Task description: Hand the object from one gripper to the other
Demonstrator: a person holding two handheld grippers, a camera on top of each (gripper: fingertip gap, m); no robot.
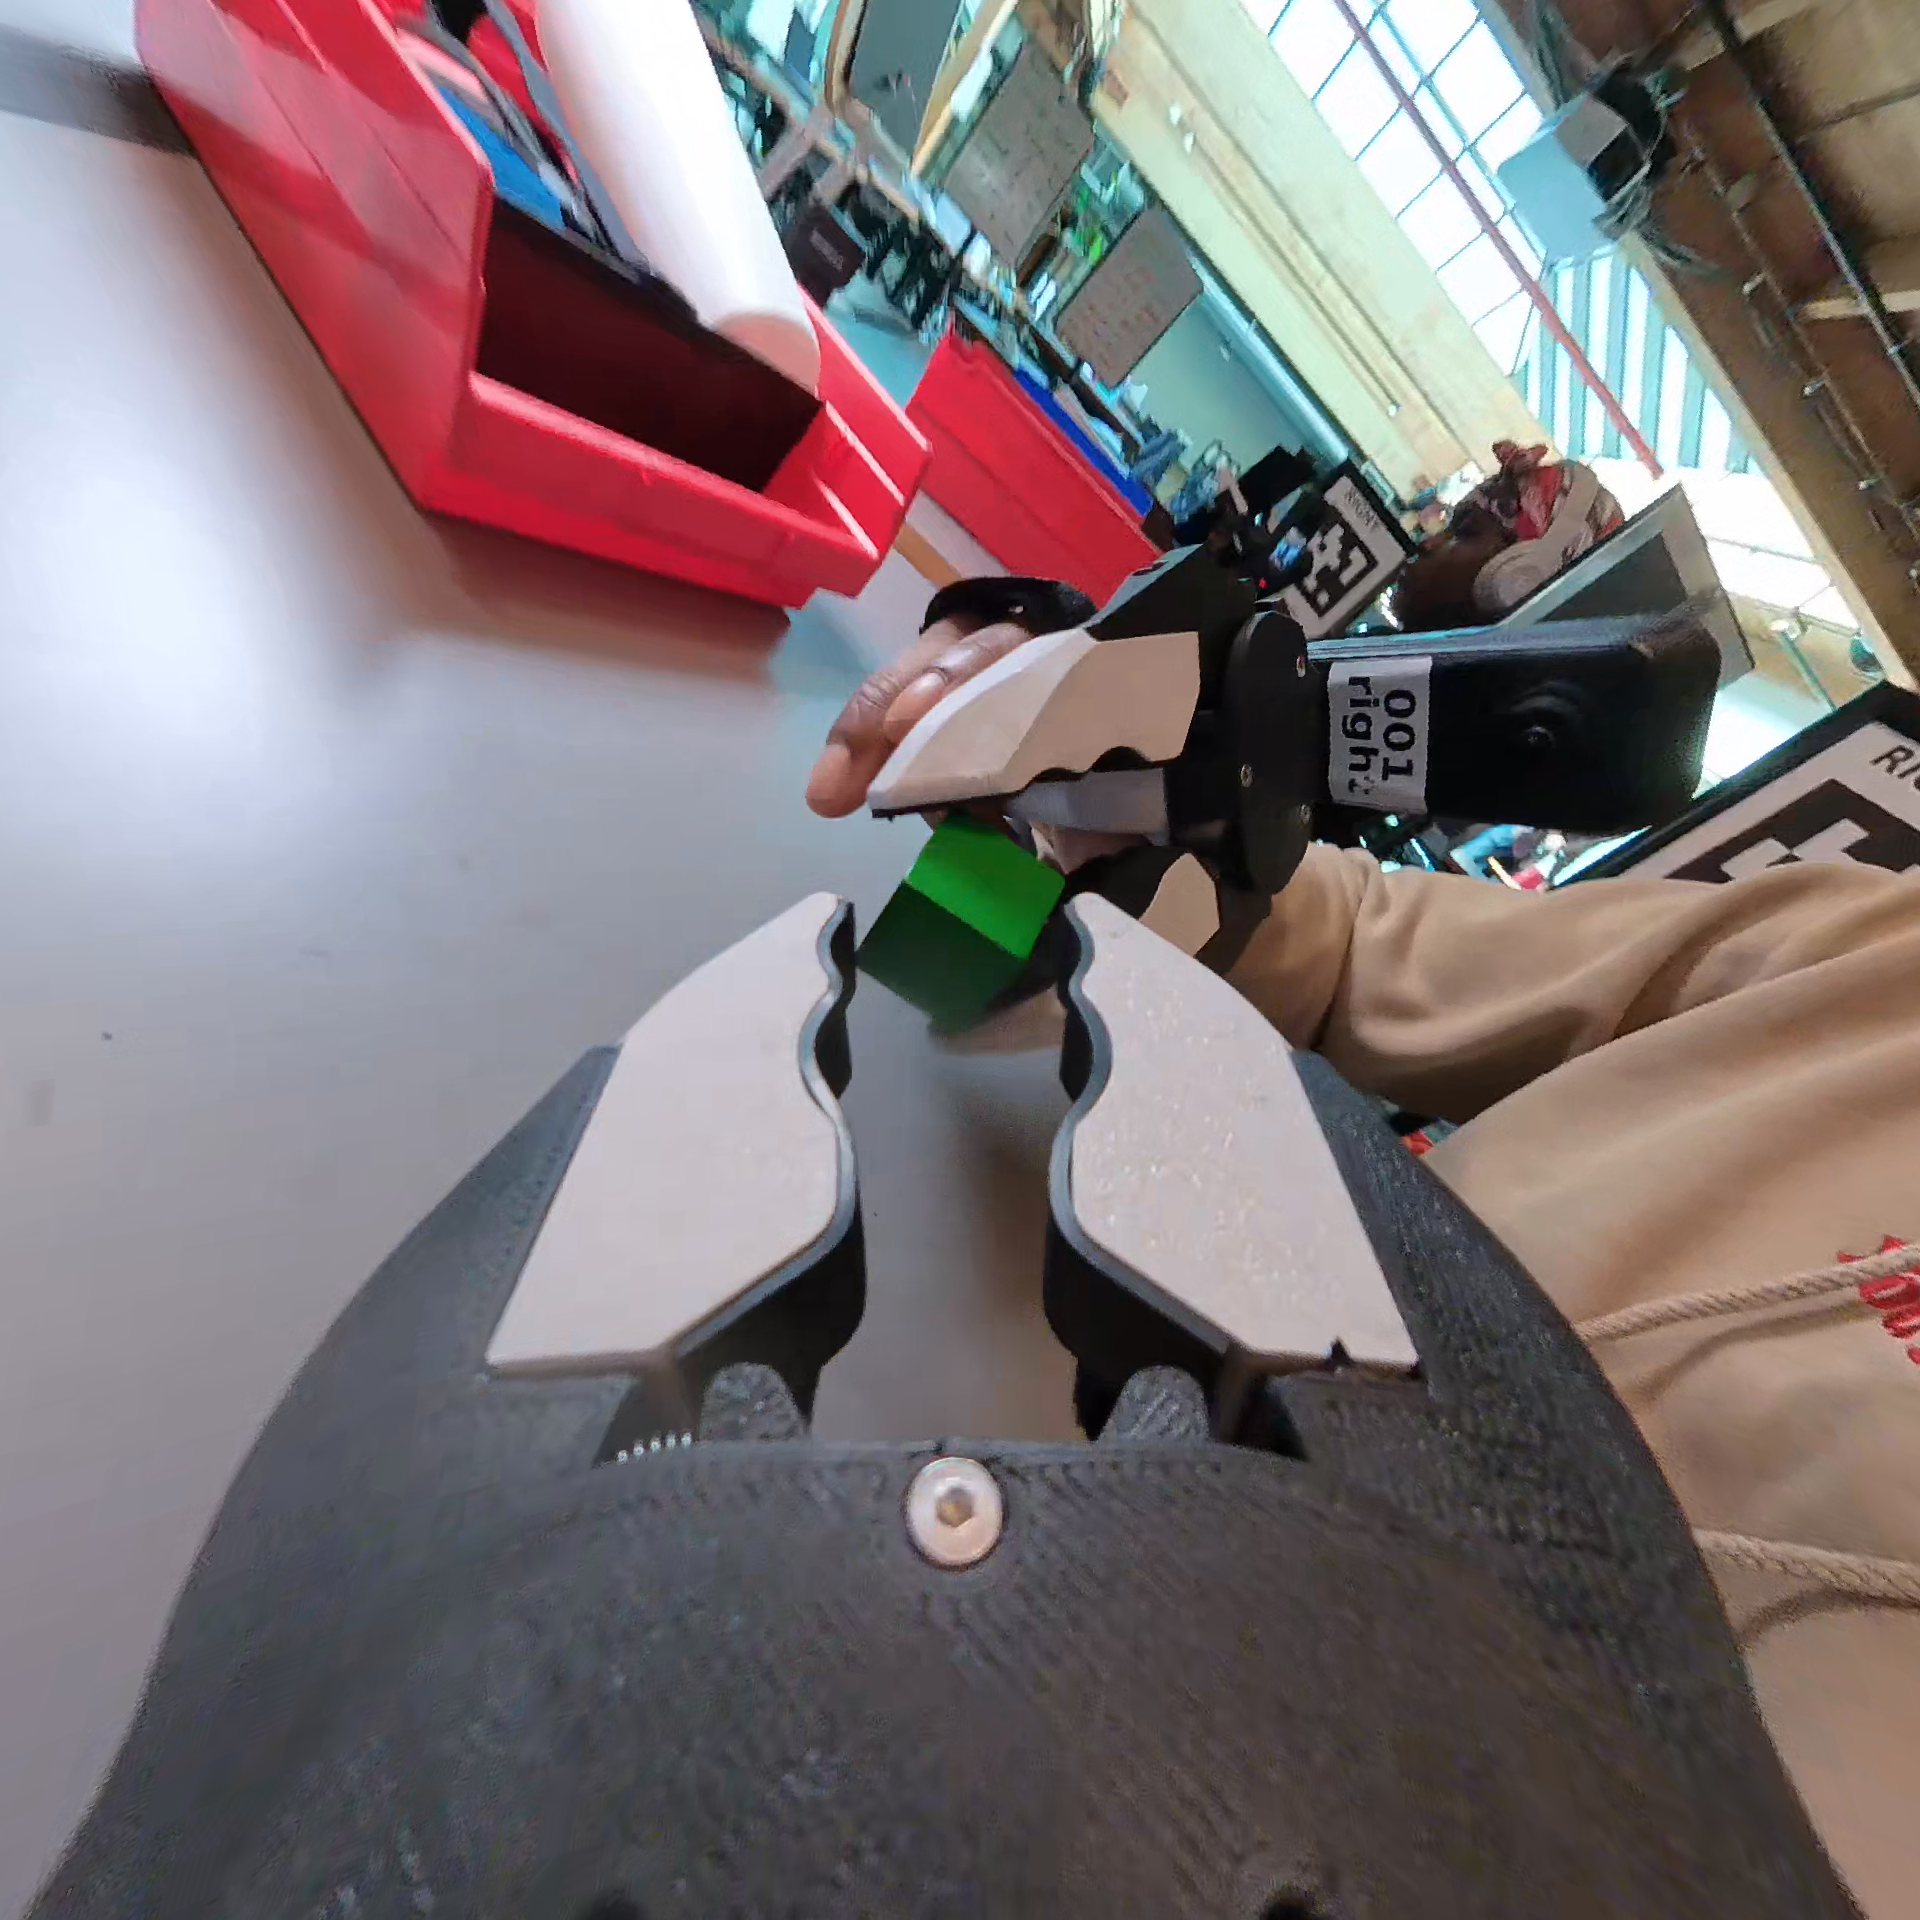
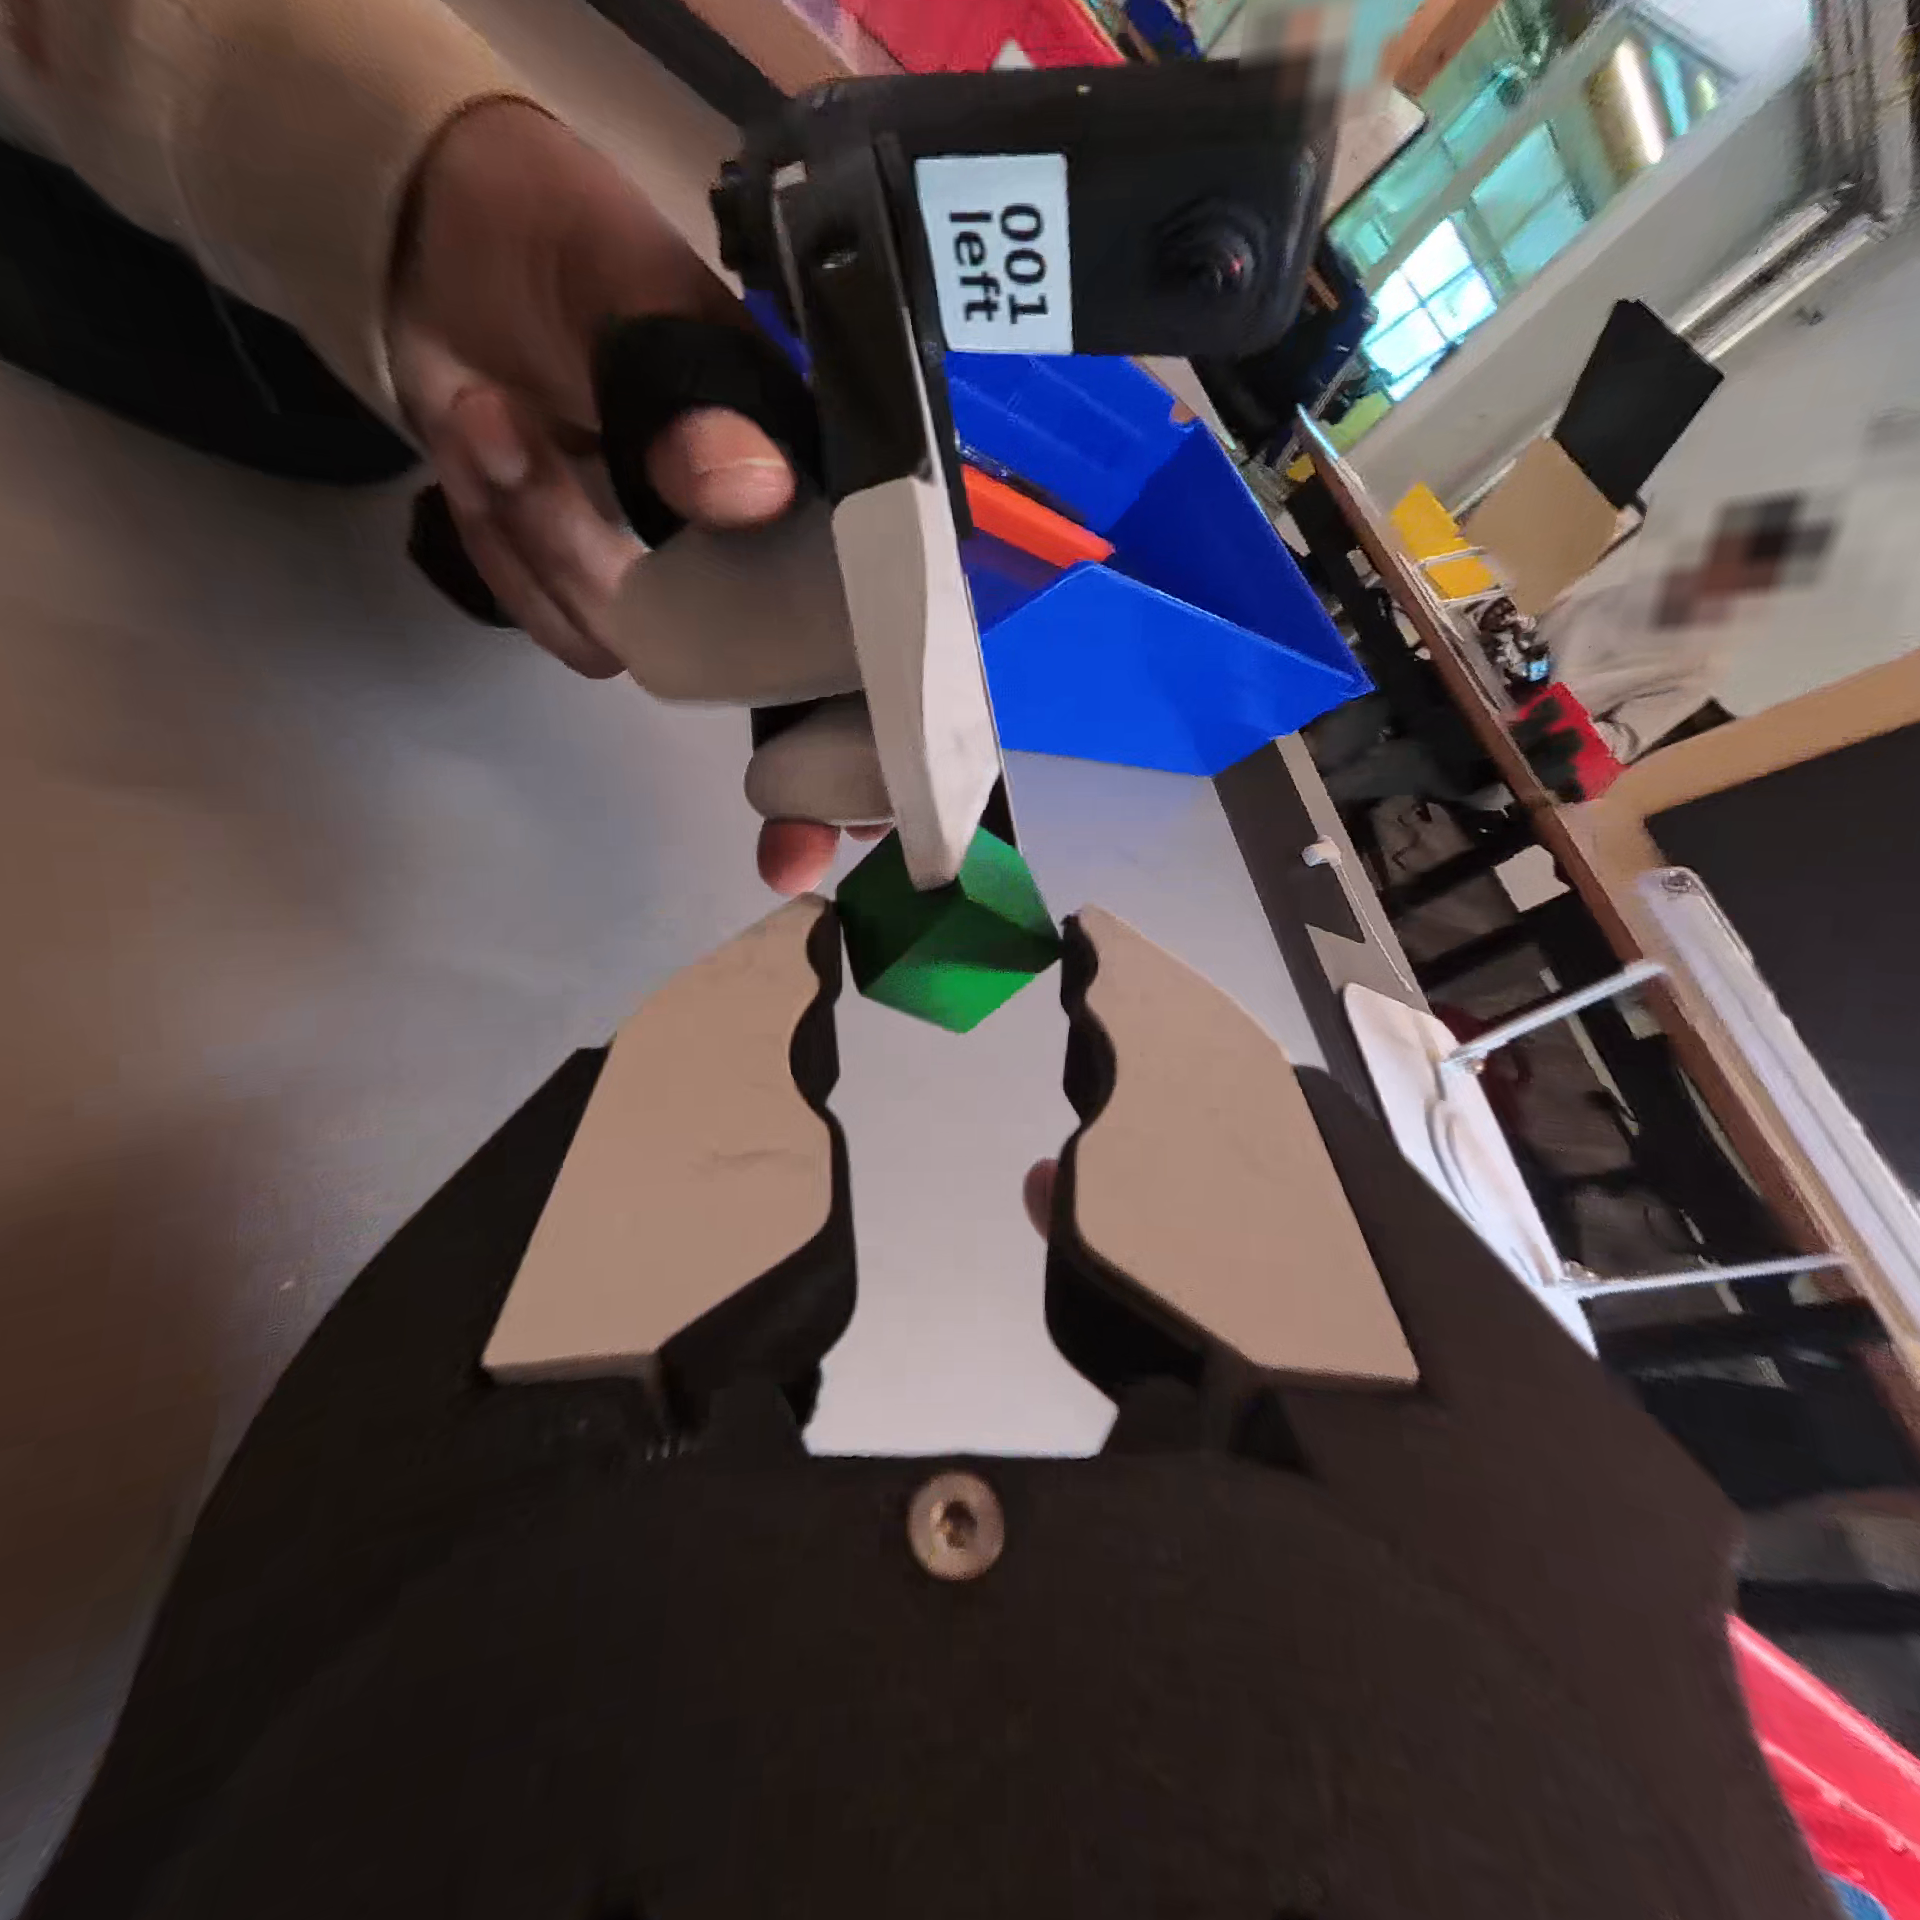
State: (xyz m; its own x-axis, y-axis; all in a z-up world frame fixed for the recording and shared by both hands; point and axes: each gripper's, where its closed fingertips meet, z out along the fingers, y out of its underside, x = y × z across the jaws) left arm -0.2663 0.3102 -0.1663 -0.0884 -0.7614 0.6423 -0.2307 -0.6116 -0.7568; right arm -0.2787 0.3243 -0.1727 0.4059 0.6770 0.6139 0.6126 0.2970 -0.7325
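A green cube is held low over the grey table, between both grippers. My left gripper has its two fingertips against the cube's sides, shut on it. My right gripper also has its fingertips pressed on opposite sides of the cube. In the left wrist view the right gripper reaches in from the right, over the cube's top. In the right wrist view the left gripper comes down from above, and its near finger covers the cube's upper corner.
Red bins with a white roll stand at the table's far left. A blue bin stands behind the left gripper. The table edge and a white wire rack are to the right. Beige sleeves lie close by. My left and right fingertips are right by each other.
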